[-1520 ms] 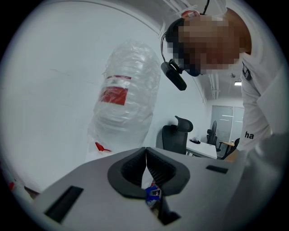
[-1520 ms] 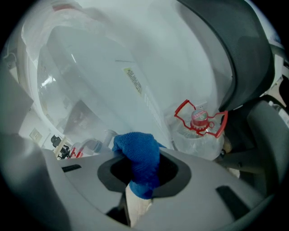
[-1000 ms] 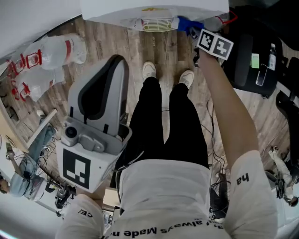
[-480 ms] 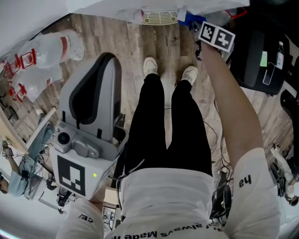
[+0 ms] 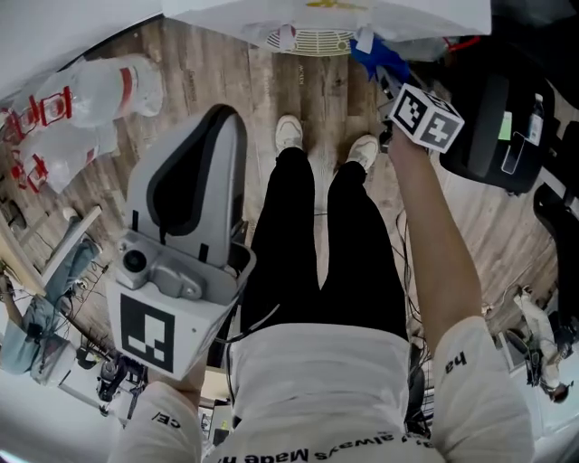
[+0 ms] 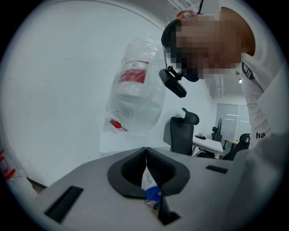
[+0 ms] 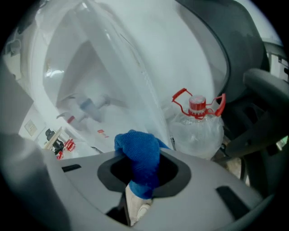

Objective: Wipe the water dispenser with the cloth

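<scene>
Wood floor [image 5: 208, 90] underfoot, white water dispenser [image 5: 244, 13] straight ahead of the right gripper [image 7: 137, 173], whose jaws are clamped on a bunched blue cloth [image 7: 140, 155] right at the dispenser's front near the drip grille [image 5: 312, 39]; contact unclear. Left gripper [image 6: 145, 155] sits back by the person's hip, jaws pressed together, nothing between them. Cloth looks soft, light and floppy, likely to fold over if pinched at an edge, so this mid-bunch hold suits; dispenser shell looks smooth and rigid.
</scene>
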`<state>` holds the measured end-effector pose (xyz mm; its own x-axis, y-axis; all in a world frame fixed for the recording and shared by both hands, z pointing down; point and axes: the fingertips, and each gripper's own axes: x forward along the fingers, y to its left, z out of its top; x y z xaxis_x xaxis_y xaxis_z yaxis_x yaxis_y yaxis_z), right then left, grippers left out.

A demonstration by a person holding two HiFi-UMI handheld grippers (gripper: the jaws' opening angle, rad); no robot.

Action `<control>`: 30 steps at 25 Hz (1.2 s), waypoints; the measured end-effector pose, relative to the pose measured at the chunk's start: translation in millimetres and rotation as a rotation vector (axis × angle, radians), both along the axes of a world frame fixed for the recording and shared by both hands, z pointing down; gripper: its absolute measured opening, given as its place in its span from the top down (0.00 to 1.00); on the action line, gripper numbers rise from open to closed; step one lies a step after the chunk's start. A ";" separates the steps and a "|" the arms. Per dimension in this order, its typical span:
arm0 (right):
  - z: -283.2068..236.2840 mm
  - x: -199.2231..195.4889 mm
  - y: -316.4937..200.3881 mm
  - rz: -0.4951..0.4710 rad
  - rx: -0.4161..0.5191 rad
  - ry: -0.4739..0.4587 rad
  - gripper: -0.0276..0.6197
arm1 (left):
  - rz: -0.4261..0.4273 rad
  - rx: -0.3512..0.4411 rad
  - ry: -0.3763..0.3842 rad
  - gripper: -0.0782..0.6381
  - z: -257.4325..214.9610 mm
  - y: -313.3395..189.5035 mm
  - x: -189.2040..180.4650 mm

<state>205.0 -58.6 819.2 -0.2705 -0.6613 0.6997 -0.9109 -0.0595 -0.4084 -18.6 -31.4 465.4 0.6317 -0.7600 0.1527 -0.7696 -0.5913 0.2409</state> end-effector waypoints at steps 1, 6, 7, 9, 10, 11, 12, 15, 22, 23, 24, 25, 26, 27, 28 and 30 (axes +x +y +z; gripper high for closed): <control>-12.1 -4.2 6.5 -0.007 0.021 0.011 0.81 | -0.004 0.002 0.004 0.86 -0.9 -0.4 -1.8; -88.0 -27.4 34.4 -0.004 0.130 -0.014 0.81 | -0.024 0.006 0.007 0.86 -2.9 -2.1 -11.4; -103.1 -32.9 39.5 -0.004 0.152 -0.028 0.81 | -0.029 0.005 0.004 0.86 -2.4 -2.0 -13.2; -131.4 -48.4 47.9 -0.024 0.194 -0.048 0.81 | -0.039 0.003 -0.003 0.86 -1.3 -1.9 -17.8; -144.1 -58.3 51.2 -0.041 0.217 -0.058 0.81 | -0.046 0.002 -0.006 0.86 -0.9 -1.7 -20.8; -157.0 -68.8 52.9 -0.058 0.247 -0.066 0.81 | -0.053 0.002 -0.009 0.86 -0.4 -1.4 -24.2; -170.0 -79.6 53.0 -0.073 0.280 -0.072 0.81 | -0.063 0.002 -0.011 0.86 0.2 -0.9 -27.8; -204.0 -111.0 50.4 -0.116 0.351 -0.077 0.81 | -0.088 -0.003 -0.015 0.86 2.7 1.8 -38.3; -242.3 -183.7 28.6 -0.197 0.425 -0.152 0.81 | -0.139 -0.017 -0.030 0.86 9.6 5.0 -65.6; -244.4 -191.5 24.8 -0.194 0.427 -0.172 0.80 | -0.144 -0.018 -0.031 0.86 10.0 5.5 -69.7; -246.2 -198.1 20.6 -0.189 0.428 -0.188 0.80 | -0.150 -0.018 -0.032 0.86 10.3 5.9 -73.5; -247.8 -203.7 15.8 -0.182 0.430 -0.201 0.80 | -0.155 -0.019 -0.033 0.86 10.5 6.1 -77.3; -249.2 -208.7 10.7 -0.174 0.433 -0.212 0.80 | -0.159 -0.020 -0.033 0.86 10.7 6.1 -80.9; -250.3 -213.5 5.2 -0.166 0.435 -0.222 0.80 | -0.164 -0.021 -0.033 0.86 10.7 5.8 -84.5; -251.0 -218.1 -0.3 -0.160 0.437 -0.231 0.80 | -0.168 -0.021 -0.033 0.86 10.8 5.3 -87.9; -250.0 -226.4 -10.3 -0.147 0.435 -0.251 0.80 | -0.174 -0.024 -0.032 0.86 11.4 3.8 -93.7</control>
<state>-21.4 -69.0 569.2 -0.5066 -0.8187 0.2705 -0.7677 0.2856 -0.5736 -112.3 -27.5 476.9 0.4853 -0.8535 0.1899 -0.8674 -0.4428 0.2269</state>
